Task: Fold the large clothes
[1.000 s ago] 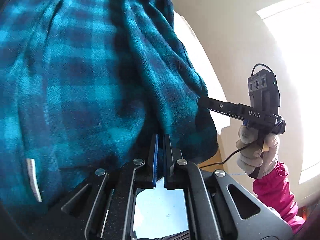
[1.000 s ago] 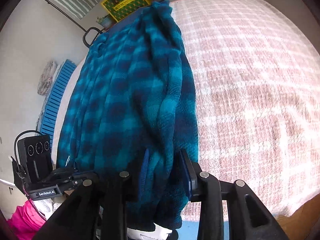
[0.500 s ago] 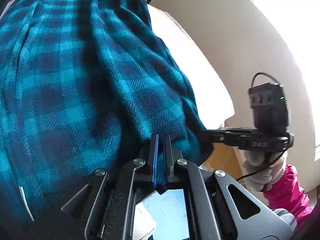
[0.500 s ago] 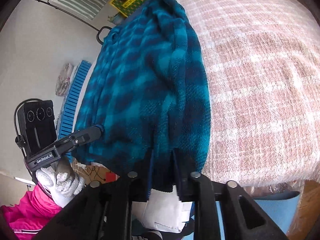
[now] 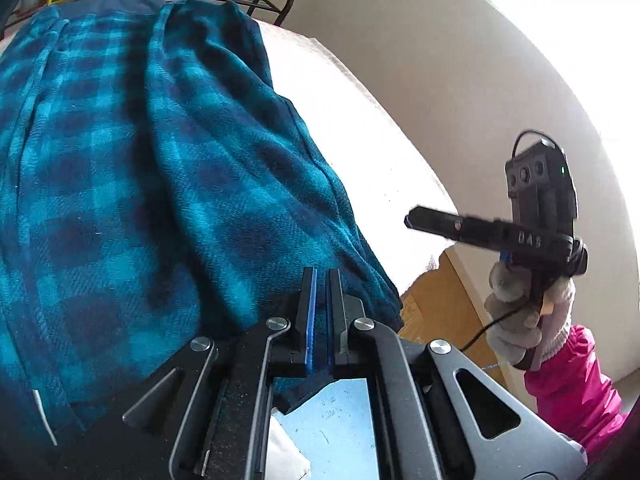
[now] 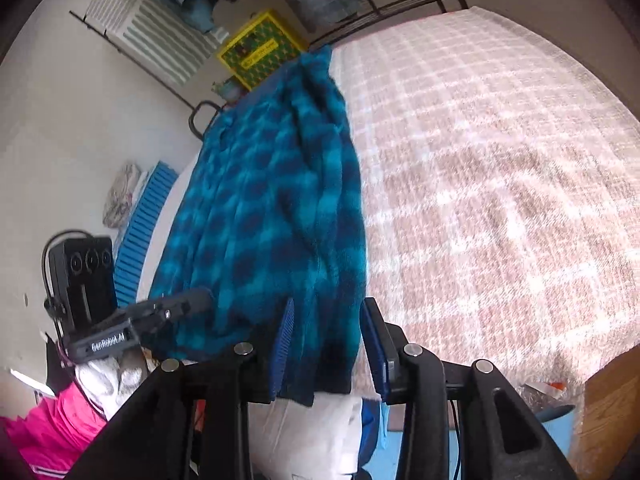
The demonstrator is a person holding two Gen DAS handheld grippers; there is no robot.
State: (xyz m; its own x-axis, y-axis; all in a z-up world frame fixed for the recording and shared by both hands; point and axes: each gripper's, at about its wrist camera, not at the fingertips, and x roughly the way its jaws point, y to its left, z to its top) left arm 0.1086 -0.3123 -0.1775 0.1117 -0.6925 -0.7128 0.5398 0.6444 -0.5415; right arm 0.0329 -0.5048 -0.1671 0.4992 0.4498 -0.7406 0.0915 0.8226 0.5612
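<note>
Two grippers are working the near edge of a teal-and-navy plaid fleece garment (image 6: pixel 272 216), which lies lengthwise along the left side of a bed covered by a pink-and-white checked blanket (image 6: pixel 500 184), its near hem spilling slightly over the bed edge. What has just changed is on the right: the right gripper (image 6: pixel 328 344), which half a second ago was pinched down on the hem, is now opening its jaws, and its blue pads stand apart on either side of the fleece edge without pressing it; from the left wrist view it has drawn clear of the cloth and hangs in open air beside the bed, carried by a hand in a light knit glove (image 5: pixel 516 320) with a bright pink sleeve (image 5: pixel 572 376) behind it. The left gripper (image 5: pixel 321 304) has its jaws drawn together to a thin slit; whether a fold of fleece is caught between them cannot be told, since the hem passes behind the fingertips. The cloth now looks flatter than a second ago, when it hung bunched from both grippers. My reading is that one lengthwise fold has been laid down, so the next grip probably needs a fresh edge for the cross fold.
</note>
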